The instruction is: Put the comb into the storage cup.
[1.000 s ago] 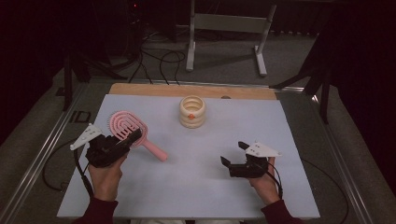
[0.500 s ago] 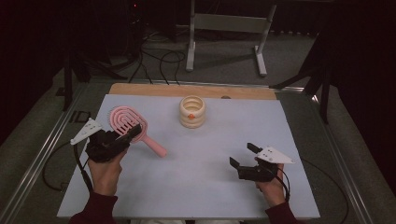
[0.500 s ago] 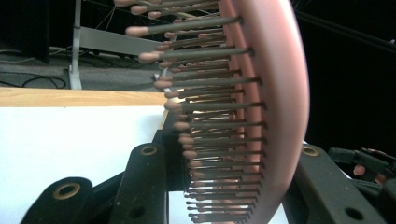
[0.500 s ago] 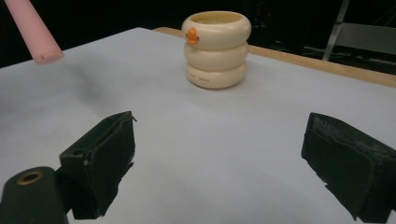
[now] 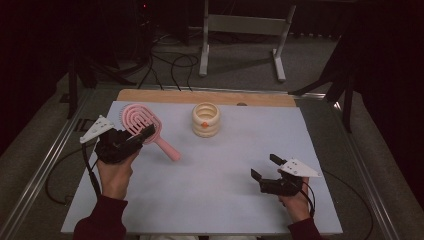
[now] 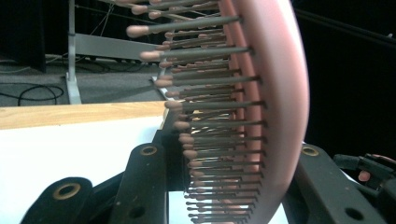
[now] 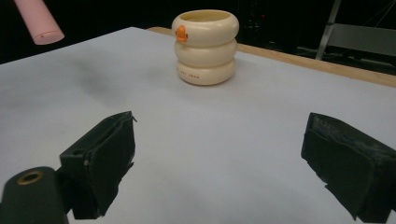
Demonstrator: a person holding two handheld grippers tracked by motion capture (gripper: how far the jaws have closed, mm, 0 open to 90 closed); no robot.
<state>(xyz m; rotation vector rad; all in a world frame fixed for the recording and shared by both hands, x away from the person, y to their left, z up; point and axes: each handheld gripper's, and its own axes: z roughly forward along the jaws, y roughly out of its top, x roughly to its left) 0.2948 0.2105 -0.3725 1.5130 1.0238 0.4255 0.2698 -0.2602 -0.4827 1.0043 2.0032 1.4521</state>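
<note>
Brush gripped in my left tongs, lifted off the bench. Right tongs open, empty. Cup at 12 o'clock, not yet reached.

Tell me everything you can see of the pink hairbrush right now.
The pink hairbrush looks like smooth plastic: an oval vented head with curved slots and a straight handle that slants toward the table's middle. The left gripper view shows rows of dark bristles with pink rounded tips. The left gripper is shut on the head's lower part. The brush appears lifted off the white table, touching nothing else; the handle's end hangs free.
</note>
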